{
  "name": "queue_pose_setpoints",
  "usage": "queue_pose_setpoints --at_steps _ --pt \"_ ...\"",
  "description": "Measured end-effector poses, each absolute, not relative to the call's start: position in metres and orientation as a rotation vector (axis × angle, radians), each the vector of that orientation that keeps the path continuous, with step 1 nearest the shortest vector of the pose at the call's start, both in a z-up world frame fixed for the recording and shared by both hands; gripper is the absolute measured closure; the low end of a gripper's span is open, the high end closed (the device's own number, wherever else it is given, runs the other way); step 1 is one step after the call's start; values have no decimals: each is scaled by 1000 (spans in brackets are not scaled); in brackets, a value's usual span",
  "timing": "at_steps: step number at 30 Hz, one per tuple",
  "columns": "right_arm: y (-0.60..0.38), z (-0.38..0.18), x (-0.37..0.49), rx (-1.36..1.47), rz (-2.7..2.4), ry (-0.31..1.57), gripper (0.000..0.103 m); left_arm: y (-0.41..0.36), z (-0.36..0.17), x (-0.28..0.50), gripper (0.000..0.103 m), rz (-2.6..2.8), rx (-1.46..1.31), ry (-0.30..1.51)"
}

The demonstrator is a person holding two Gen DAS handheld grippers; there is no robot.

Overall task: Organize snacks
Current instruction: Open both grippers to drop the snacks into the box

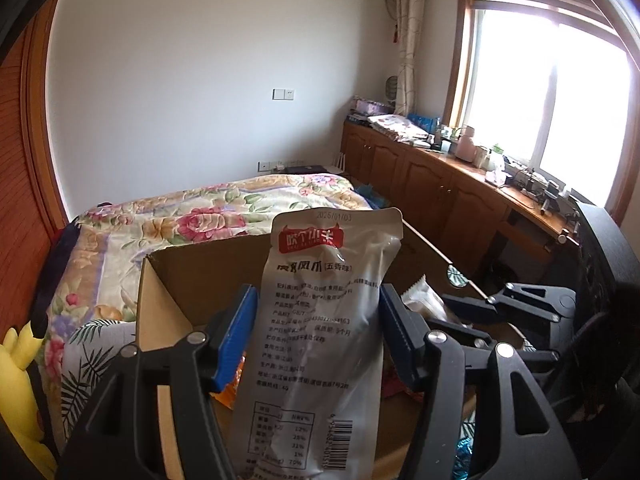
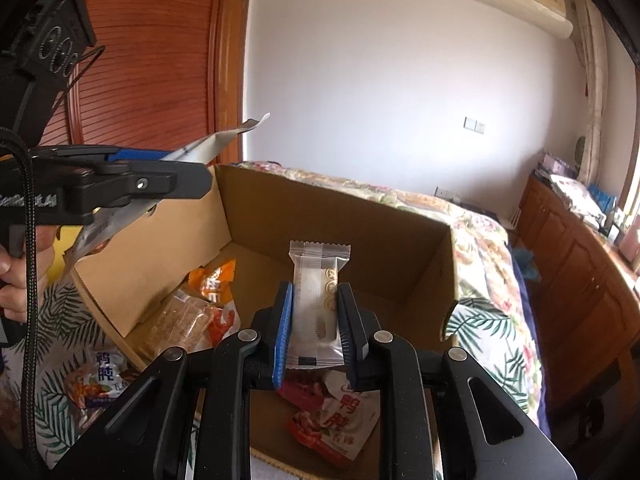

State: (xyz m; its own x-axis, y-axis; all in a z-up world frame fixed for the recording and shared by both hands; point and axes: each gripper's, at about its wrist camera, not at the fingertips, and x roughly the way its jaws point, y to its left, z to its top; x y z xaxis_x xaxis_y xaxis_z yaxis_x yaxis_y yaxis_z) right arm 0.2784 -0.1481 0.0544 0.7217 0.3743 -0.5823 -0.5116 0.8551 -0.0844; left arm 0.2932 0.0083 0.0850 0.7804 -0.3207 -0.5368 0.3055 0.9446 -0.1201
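A silver-white snack pouch (image 1: pixel 320 320) is clamped across its middle by the left gripper (image 1: pixel 318 336), held upright over the open cardboard box (image 2: pixel 332 216); the pouch is seen from the right wrist view at 10 o'clock, poking past the box's near-left corner. A small clear-wrapped bar (image 2: pixel 318 308) is pinched at its mid-body by the right gripper (image 2: pixel 316 328), jaws nearly closed on it, above the box floor. Both packs are judged light, thin and crinkly; film is likely slippery, so a grip on the filled middle rather than the sealed ends is preferred. The bar may crush if squeezed harder. Box contents already lie at 8 o'clock: an orange pack (image 2: pixel 212 284) and a clear cracker pack (image 2: pixel 180 324); a red-white pack (image 2: pixel 340 420) lies at 6 o'clock. The box's far half at 12 to 2 o'clock is bare, giving drop room. Box walls stand tall and a flap (image 2: pixel 452 316) hangs at 3 o'clock, so lowering should be kept inside the rim. The box rests on a bed with a floral quilt (image 1: pixel 160 232).
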Motion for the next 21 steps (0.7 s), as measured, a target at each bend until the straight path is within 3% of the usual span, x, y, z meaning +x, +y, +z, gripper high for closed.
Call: queue_pose_setpoints --at_steps 21 --pt "-145 40 274 -238 509 629 81 -5 74 304 38 -289 5 636"
